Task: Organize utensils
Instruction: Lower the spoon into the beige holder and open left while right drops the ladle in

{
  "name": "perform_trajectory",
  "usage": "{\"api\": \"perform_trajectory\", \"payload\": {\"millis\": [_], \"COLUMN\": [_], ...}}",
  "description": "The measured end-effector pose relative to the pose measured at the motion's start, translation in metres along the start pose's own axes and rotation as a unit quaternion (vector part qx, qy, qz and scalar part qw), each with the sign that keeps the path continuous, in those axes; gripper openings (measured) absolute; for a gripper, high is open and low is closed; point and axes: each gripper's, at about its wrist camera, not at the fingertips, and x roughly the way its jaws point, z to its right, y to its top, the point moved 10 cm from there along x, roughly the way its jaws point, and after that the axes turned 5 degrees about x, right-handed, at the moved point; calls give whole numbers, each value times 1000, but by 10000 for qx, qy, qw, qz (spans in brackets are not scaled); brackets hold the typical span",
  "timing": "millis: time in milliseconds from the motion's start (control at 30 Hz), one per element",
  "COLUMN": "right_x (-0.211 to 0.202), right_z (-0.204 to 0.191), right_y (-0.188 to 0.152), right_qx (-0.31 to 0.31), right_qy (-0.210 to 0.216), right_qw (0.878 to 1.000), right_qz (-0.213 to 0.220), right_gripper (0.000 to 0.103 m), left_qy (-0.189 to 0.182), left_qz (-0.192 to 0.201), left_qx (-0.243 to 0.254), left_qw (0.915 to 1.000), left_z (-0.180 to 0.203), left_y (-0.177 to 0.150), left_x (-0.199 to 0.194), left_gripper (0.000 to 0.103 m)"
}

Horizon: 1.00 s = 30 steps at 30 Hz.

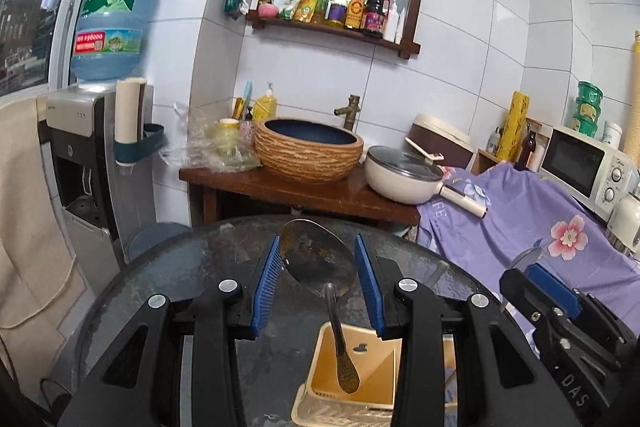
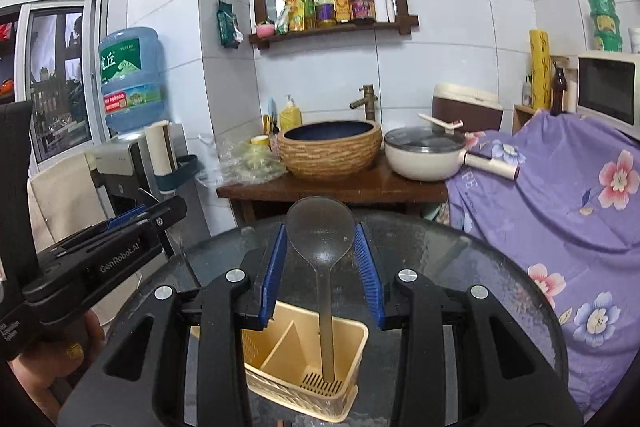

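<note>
My left gripper (image 1: 318,239) is shut on the bowl of a tarnished metal spoon (image 1: 316,263). Its handle hangs down over the yellow utensil caddy (image 1: 384,359) on the round dark glass table (image 1: 180,267). My right gripper (image 2: 321,227) is shut on the bowl of a translucent grey plastic spoon (image 2: 320,239). That handle reaches down into the right compartment of the caddy (image 2: 352,347), close to its slotted floor. A slanted divider splits the caddy. Each gripper shows in the other's view: the right gripper (image 1: 536,267) and the left gripper (image 2: 140,215).
Behind the table stands a wooden stand (image 2: 332,191) with a woven basin (image 2: 332,151) and a lidded white pot (image 2: 424,155). A purple floral cloth (image 2: 560,195) covers the right side under a microwave (image 2: 608,91). A water dispenser (image 1: 84,155) stands at the left.
</note>
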Motion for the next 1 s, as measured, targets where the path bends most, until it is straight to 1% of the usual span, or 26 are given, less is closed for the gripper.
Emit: {"api": "perform_trajectory", "payload": {"millis": [133, 233, 367, 567, 867, 900, 967, 1000], "right_x": [5, 8, 10, 18, 24, 24, 24, 23], "right_z": [0, 0, 4, 10, 14, 15, 16, 17], "right_y": [-19, -32, -46, -63, -74, -75, -76, -77], "right_qx": [-11, -72, -80, -38, -25, -23, -37, -36], "right_qy": [39, 40, 37, 9, 3, 2, -15, -10], "right_qw": [9999, 9998, 9996, 9989, 9986, 9986, 9987, 9987], "right_qz": [-108, -197, -280, -458, -525, -520, -514, -506], "right_gripper": [36, 36, 36, 36, 37, 37, 37, 38], "left_qy": [-118, -124, -96, -236, -315, -331, -349, -357], "left_qz": [-113, -176, -248, -531, -536, -533, -486, -457], "left_qx": [162, 270, 331, 349, 429, 415, 348, 328], "left_qw": [9997, 9994, 9991, 9977, 9971, 9972, 9976, 9978], "left_z": [11, 16, 15, 13, 16, 16, 14, 13], "left_y": [-17, -26, -37, -56, -59, -58, -55, -54], "left_x": [4, 7, 12, 22, 23, 23, 19, 17], "left_gripper": [37, 37, 37, 37, 37, 39, 47, 49]}}
